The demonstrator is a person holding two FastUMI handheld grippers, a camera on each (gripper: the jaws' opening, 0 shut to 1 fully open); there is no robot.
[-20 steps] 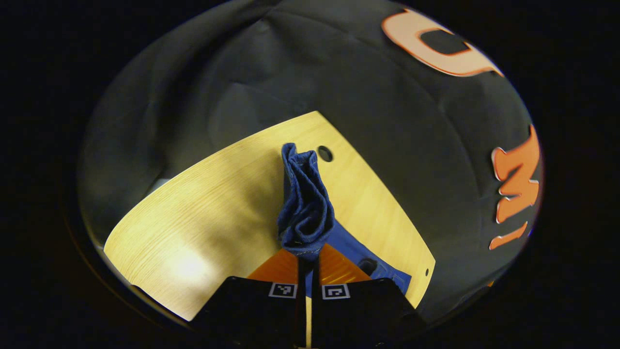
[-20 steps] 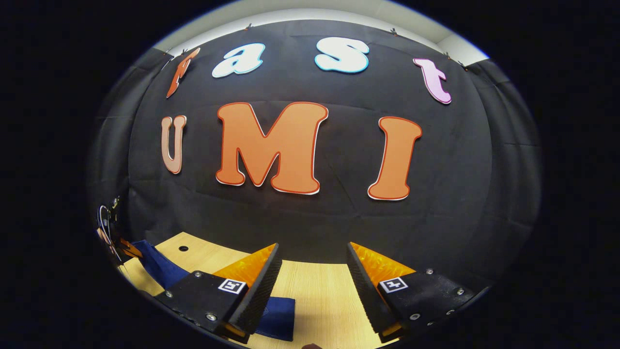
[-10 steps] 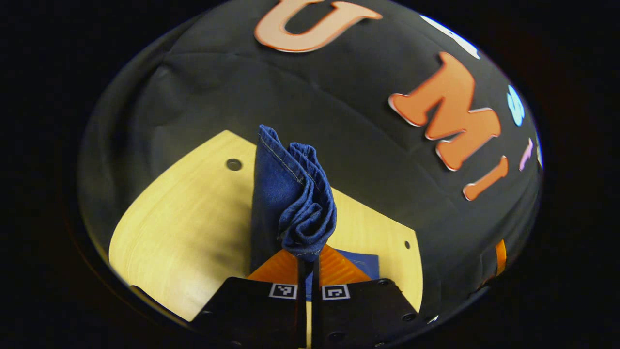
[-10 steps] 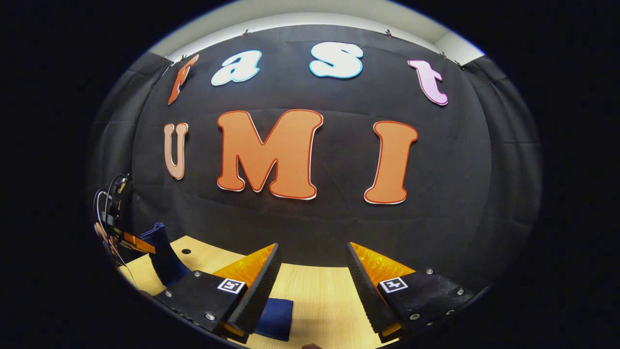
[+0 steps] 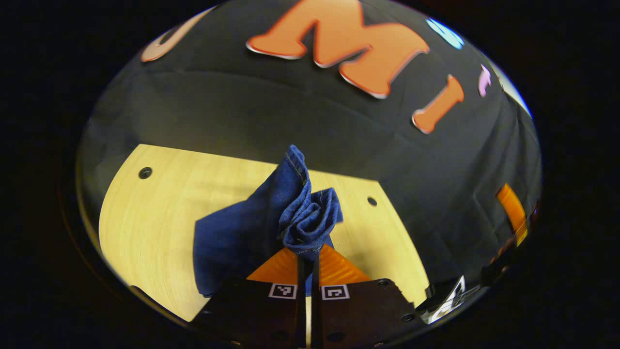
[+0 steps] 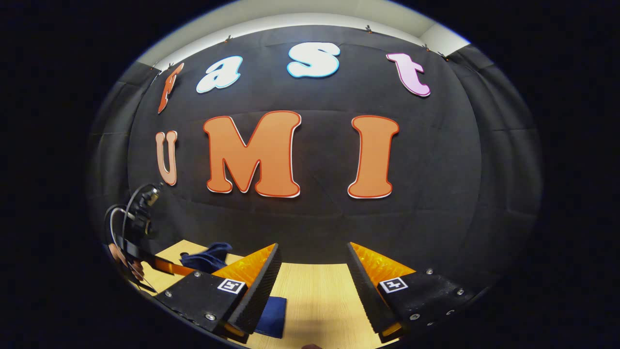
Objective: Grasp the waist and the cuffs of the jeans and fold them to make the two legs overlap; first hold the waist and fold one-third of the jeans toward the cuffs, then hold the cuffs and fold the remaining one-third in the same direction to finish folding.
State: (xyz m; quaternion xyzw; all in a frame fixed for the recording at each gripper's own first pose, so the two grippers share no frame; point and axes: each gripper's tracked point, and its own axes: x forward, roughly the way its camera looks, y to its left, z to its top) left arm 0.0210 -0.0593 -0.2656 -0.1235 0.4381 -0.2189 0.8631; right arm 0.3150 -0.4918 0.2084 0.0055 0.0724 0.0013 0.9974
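While your left gripper has its two fingers pinched together on a bunched end of the blue jeans, the denim rises in a crumpled wad just past the fingertips and trails down to the light wooden table, where a flatter part of the fabric lies to the left of the fingers. Whether the pinched end is a cuff or the waist, you cannot tell from the left gripper view. Your right gripper has its fingers spread wide apart above the table with nothing between them. From the right gripper view, the left gripper sits low at the left with the bunched denim at its tip, and another fold of the jeans lies on the table beneath the right gripper's left finger.
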